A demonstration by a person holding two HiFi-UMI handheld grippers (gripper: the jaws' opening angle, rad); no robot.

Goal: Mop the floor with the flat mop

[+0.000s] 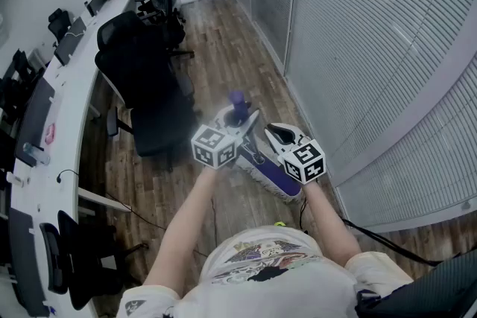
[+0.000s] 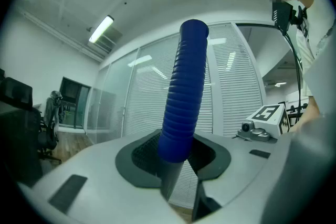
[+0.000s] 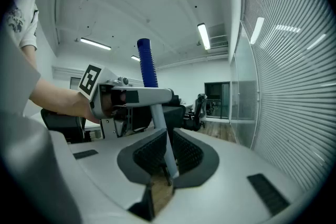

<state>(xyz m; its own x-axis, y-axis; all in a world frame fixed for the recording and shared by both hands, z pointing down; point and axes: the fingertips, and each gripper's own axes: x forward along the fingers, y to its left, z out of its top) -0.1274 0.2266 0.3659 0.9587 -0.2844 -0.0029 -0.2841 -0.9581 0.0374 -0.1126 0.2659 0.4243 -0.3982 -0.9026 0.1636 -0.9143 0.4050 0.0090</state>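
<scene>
Blue grip (image 2: 185,97) of the mop is pinched in our left gripper (image 2: 178,161) and its grey pole (image 3: 159,120) in our right gripper (image 3: 167,164), so we should hold firm and press the mop head (image 1: 276,179) flat on the floor (image 1: 223,41).

A long white tabletop (image 1: 71,97) runs down the left edge of the head view, with black office chairs (image 1: 145,78) just to its right. The wood-plank floor (image 1: 223,41) fills the middle, and a slatted glass wall (image 1: 373,48) stands at right. At centre, the blue ribbed mop handle (image 1: 238,104) sits in the jaws of the left gripper (image 1: 232,123) and, at lower right, the right gripper (image 1: 274,136).
</scene>
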